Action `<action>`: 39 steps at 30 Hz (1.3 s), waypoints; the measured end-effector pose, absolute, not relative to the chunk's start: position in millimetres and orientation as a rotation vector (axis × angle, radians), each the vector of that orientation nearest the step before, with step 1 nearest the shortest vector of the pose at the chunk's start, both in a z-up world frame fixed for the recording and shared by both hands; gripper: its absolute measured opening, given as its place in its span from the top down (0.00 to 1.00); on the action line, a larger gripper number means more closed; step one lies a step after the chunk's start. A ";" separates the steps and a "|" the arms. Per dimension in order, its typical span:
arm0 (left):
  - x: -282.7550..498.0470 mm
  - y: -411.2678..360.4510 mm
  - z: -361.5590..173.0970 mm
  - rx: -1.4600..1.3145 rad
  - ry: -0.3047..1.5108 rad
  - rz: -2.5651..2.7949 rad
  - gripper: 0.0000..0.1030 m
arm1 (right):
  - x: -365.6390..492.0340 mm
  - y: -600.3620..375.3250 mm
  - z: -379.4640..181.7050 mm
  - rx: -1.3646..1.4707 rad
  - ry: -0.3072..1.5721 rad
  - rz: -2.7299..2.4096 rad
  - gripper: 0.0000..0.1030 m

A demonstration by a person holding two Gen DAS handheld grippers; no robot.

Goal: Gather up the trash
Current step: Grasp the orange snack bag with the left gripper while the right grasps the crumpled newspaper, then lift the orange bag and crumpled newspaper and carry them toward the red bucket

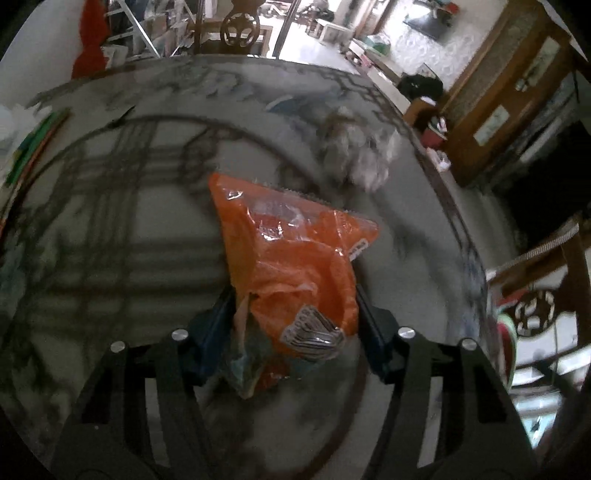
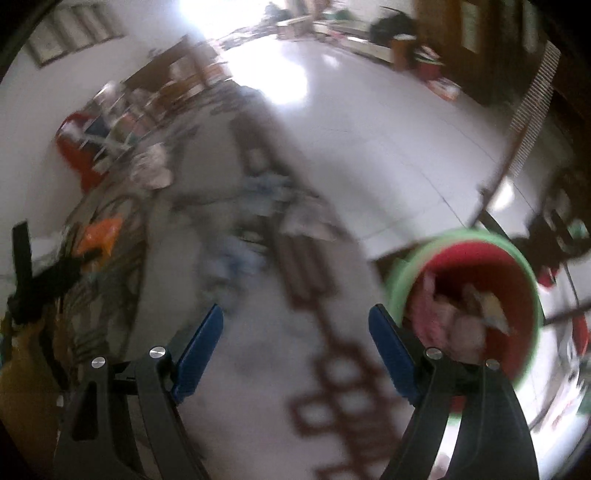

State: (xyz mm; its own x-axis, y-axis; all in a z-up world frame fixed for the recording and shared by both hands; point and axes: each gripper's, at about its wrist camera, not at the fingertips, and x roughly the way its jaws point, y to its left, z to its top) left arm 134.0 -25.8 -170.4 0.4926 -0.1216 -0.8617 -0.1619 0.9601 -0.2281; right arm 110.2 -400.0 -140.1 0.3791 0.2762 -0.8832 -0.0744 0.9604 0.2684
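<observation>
An orange plastic snack wrapper [image 1: 291, 254] lies between the blue pads of my left gripper [image 1: 295, 325], just above the marble-patterned round table [image 1: 110, 229]. The jaws stand at its sides, closed against its lower end. My right gripper [image 2: 295, 332] is open and empty over the table's edge. A red bin with a green rim [image 2: 476, 295], holding trash, stands beside the table just right of the right finger. The orange wrapper [image 2: 99, 236] and the left gripper show far left in the right wrist view. Crumpled paper [image 1: 358, 147] lies further back on the table.
Crumpled tissues [image 2: 151, 166] and bluish scraps [image 2: 236, 254] lie on the table. Coloured sticks [image 1: 33, 144] lie at the table's left edge. A carved wooden chair [image 1: 240, 29] stands behind the table and a wooden cabinet [image 1: 517, 96] at right. White tiled floor [image 2: 351, 129] lies beyond.
</observation>
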 end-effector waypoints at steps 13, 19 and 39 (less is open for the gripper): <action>46.3 14.6 -183.8 -0.247 1.081 0.071 0.40 | 274.5 -203.4 -145.1 0.110 1.118 0.397 0.10; 46.2 22.5 -186.0 -0.217 1.052 0.065 0.32 | 329.0 -148.8 -169.6 -0.001 1.163 0.359 0.10; 50.8 34.1 -179.7 -0.279 1.027 0.079 0.28 | 280.8 -161.6 -153.6 -0.016 1.154 0.484 0.46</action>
